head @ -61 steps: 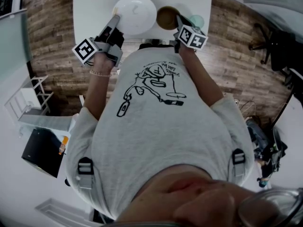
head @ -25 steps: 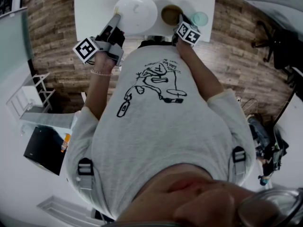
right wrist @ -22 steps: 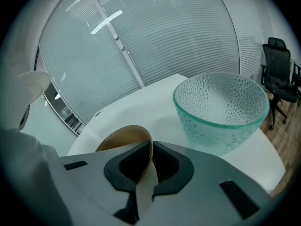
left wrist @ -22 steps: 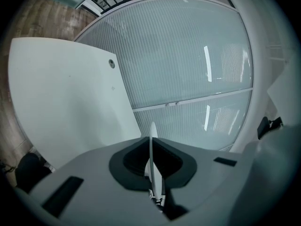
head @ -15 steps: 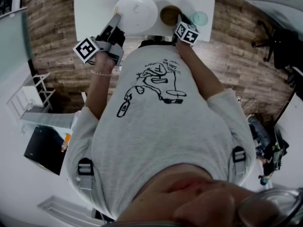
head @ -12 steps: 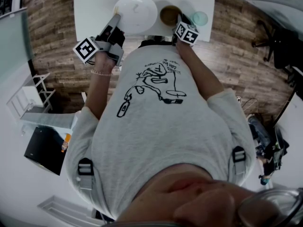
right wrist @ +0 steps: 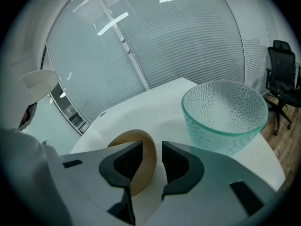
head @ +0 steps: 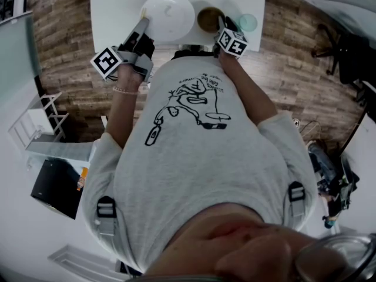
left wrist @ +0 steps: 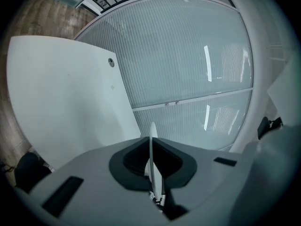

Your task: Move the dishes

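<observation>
Right claw (head: 221,23) jaws have just been opening, and its marker cube sits a little closer to the table (head: 117,7) than in the earliest picture. The left claw (head: 144,22) and the white plate (head: 167,15) have kept their place.

From the head view, the plate lies just ahead of the left claw, whose tips meet its near-left rim. The brown bowl (head: 209,19) stands just ahead of the right claw, close beside the plate. The glass bowl (head: 247,22) is just to that claw's right, near the table's right edge. Bare tabletop runs left of the left claw, and wood floor (head: 59,57) shows on both sides of the table.

Looking along the left claw (left wrist: 153,149), its jaws are pressed together on the plate's thin rim (left wrist: 152,132), which stands edge-on between them. Bare table (left wrist: 66,93) with a small cable hole (left wrist: 111,62) spreads to the claw's left, and a ribbed glass partition (left wrist: 188,55) rises close ahead.

Looking along the right claw (right wrist: 151,149), its jaws stand narrowly apart. The brown bowl's wall (right wrist: 146,165) sits between them, with a sliver of table showing beside the right jaw. The glass bowl (right wrist: 223,114) stands just ahead and to the right. White tabletop (right wrist: 155,100) continues ahead to a rounded edge. An office chair (right wrist: 282,79) stands beyond on the right.
</observation>
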`<move>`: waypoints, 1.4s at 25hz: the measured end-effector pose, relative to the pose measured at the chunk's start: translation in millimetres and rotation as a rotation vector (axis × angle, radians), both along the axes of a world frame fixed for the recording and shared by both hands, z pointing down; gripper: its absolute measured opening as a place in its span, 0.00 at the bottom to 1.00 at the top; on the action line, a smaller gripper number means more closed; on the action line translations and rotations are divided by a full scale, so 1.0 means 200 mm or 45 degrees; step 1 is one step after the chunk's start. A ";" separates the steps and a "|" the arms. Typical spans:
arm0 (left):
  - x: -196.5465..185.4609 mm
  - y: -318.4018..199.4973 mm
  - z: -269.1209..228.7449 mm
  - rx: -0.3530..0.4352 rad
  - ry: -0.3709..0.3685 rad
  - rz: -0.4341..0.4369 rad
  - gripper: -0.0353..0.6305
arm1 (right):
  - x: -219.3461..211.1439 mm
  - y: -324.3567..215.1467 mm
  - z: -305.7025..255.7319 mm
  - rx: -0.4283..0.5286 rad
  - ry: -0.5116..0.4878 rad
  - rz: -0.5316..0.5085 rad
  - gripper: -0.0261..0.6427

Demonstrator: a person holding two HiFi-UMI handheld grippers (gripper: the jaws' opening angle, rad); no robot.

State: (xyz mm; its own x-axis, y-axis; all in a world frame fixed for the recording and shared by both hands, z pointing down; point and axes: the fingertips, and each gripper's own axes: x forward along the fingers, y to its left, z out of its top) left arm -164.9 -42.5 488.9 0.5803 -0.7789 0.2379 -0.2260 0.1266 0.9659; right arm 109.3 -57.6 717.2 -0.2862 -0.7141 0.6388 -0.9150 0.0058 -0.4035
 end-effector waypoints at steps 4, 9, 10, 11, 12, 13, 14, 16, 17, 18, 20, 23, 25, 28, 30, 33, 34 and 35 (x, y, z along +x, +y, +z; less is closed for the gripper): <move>0.00 0.00 0.00 0.003 0.005 0.003 0.07 | -0.01 0.00 -0.06 0.027 -0.011 -0.002 0.23; 0.00 0.00 0.01 0.003 0.010 0.009 0.07 | -0.03 -0.01 -0.17 0.077 -0.019 -0.018 0.23; 0.00 0.00 0.01 0.004 0.008 0.011 0.07 | -0.03 -0.01 -0.20 0.091 -0.013 -0.025 0.23; 0.00 0.00 0.01 0.003 0.007 0.011 0.07 | -0.03 -0.02 -0.22 0.105 -0.006 -0.031 0.23; 0.00 0.00 0.02 0.002 0.007 0.011 0.07 | -0.03 -0.02 -0.25 0.119 0.000 -0.037 0.23; 0.00 0.00 0.02 0.001 0.009 0.010 0.07 | -0.04 -0.02 -0.27 0.134 0.005 -0.042 0.23; 0.00 0.00 0.02 -0.001 0.011 0.008 0.07 | -0.04 -0.03 -0.30 0.150 0.008 -0.047 0.23; 0.00 0.00 0.03 -0.001 0.014 0.007 0.07 | -0.04 -0.04 -0.39 0.199 0.004 -0.063 0.23; 0.00 0.00 0.03 0.000 0.017 0.006 0.07 | -0.05 -0.04 -0.45 0.236 -0.001 -0.076 0.23; 0.00 0.00 0.02 0.001 0.019 0.006 0.07 | -0.05 -0.04 -0.53 0.280 -0.004 -0.092 0.22; 0.00 0.00 0.02 0.002 0.019 0.006 0.07 | -0.07 -0.05 -0.69 0.377 0.001 -0.132 0.20; 0.01 0.00 0.02 0.004 0.025 0.006 0.07 | -0.09 -0.07 -0.93 0.507 0.030 -0.193 0.18; 0.00 0.00 0.02 0.004 0.024 0.008 0.07 | -0.11 -0.08 -1.08 0.579 0.059 -0.228 0.17; 0.01 0.00 0.02 0.007 0.025 0.012 0.07 | -0.15 -0.08 -1.28 0.682 0.114 -0.285 0.15; 0.01 0.00 0.02 0.005 0.030 0.011 0.07 | -0.18 -0.08 -1.40 0.741 0.147 -0.321 0.14; 0.01 0.00 0.03 0.007 0.030 0.011 0.07 | -0.20 -0.08 -1.56 0.794 0.166 -0.347 0.14; 0.01 0.00 0.03 0.007 0.028 0.011 0.07 | -0.21 -0.08 -1.61 0.811 0.169 -0.352 0.14; 0.01 0.00 0.03 0.006 0.026 0.010 0.07 | -0.20 -0.08 -1.67 0.827 0.173 -0.356 0.13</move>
State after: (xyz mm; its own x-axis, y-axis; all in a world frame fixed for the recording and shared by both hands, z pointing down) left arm -163.8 -42.3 495.5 0.5912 -0.7754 0.2220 -0.2073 0.1200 0.9709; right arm 68.4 -72.7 384.1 -0.4621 -0.8736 0.1528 -0.8860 0.4474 -0.1214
